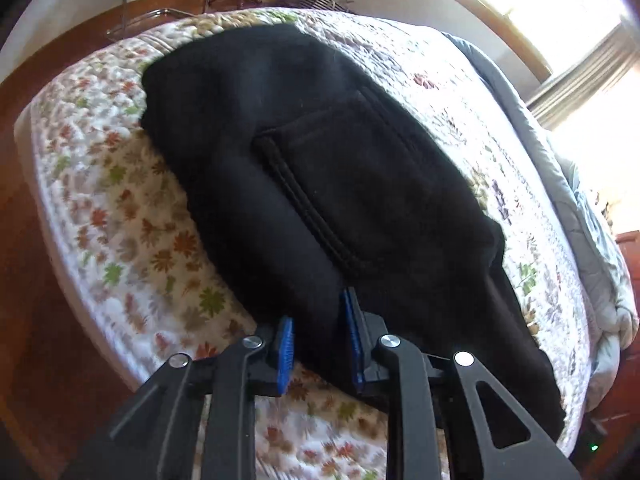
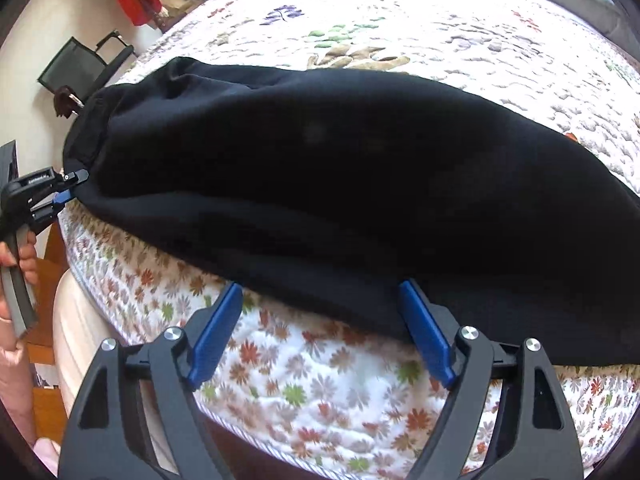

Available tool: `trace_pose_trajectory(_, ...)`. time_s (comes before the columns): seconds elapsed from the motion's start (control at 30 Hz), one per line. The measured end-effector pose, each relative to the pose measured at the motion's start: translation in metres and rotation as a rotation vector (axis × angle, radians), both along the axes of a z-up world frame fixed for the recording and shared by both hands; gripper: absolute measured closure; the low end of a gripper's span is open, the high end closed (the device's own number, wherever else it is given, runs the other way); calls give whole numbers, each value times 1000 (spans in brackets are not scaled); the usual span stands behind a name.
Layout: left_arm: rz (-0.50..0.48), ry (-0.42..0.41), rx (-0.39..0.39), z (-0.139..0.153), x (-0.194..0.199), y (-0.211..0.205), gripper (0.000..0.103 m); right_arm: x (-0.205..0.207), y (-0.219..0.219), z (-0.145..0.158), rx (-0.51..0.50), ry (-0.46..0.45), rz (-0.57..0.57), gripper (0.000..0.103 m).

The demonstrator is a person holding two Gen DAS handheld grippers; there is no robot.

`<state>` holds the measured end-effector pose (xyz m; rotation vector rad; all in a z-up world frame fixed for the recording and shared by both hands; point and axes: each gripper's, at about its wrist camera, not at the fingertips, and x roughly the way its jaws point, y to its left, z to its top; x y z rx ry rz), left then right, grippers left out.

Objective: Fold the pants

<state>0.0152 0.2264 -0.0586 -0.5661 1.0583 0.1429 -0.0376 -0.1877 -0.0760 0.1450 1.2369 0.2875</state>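
Observation:
Black fleece pants lie along the edge of a bed with a floral quilt, back pocket facing up. My left gripper has its blue pads closed on a fold of the pants' near edge. In the right wrist view the pants stretch across the bed. My right gripper is open, its blue fingers spread wide at the pants' near edge, gripping nothing. The left gripper also shows in the right wrist view, pinching the pants' left end.
The quilt covers the bed beyond the pants. A grey duvet is bunched on the far side. A black chair and a red bag stand by the wall. Wooden floor lies beside the bed.

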Motion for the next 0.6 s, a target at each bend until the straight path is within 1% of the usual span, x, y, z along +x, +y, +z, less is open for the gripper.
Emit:
trace_pose_trajectory(0.1,4,-43,67,32,-16,-19,81,-1,-14,12,79,1,-51,24)
trace_pose_trajectory(0.17,-21,-113,87,53,-26,-38,80,0,-22,22,138,-21,-76,24)
trace_pose_trajectory(0.23,-77,-159,83,67,-32,-58,80,2,-23,27,136,-30,-86,24)
trace_pose_trajectory(0.27,-110,-170,82,71,-32,-74,80,3,-22,27,127,-34,-87,24)
trace_pose_trajectory(0.3,-129,-179,74,75,-33,-80,80,4,-22,24,122,-30,-86,24)
trace_pose_trajectory(0.33,-148,-187,72,77,-32,-85,77,4,-21,19,118,-16,-86,24)
trace_pose_trajectory(0.37,-190,-191,79,75,-29,-99,70,3,-21,9,112,15,-88,24)
trace_pose_trajectory(0.4,-210,-183,97,71,-30,-110,67,2,-21,-3,111,48,-88,23)
trace_pose_trajectory(0.43,-230,-166,123,62,-23,-121,66,1,-21,-7,110,40,-86,23)
trace_pose_trajectory(0.47,-257,-134,149,48,-17,-130,66,-1,-21,-8,109,13,-76,23)
trace_pose_trajectory(0.5,-276,-97,159,38,-9,-132,66,-1,-20,-7,111,6,-69,22)
trace_pose_trajectory(0.53,-308,-34,157,18,0,-136,66,-1,-21,-5,123,4,-68,22)
trace_pose_trajectory(0.57,-319,11,147,5,5,-137,66,0,-24,-5,137,6,-71,22)
trace_pose_trajectory(0.6,-322,44,137,-15,11,-135,65,1,-26,-6,151,8,-75,23)
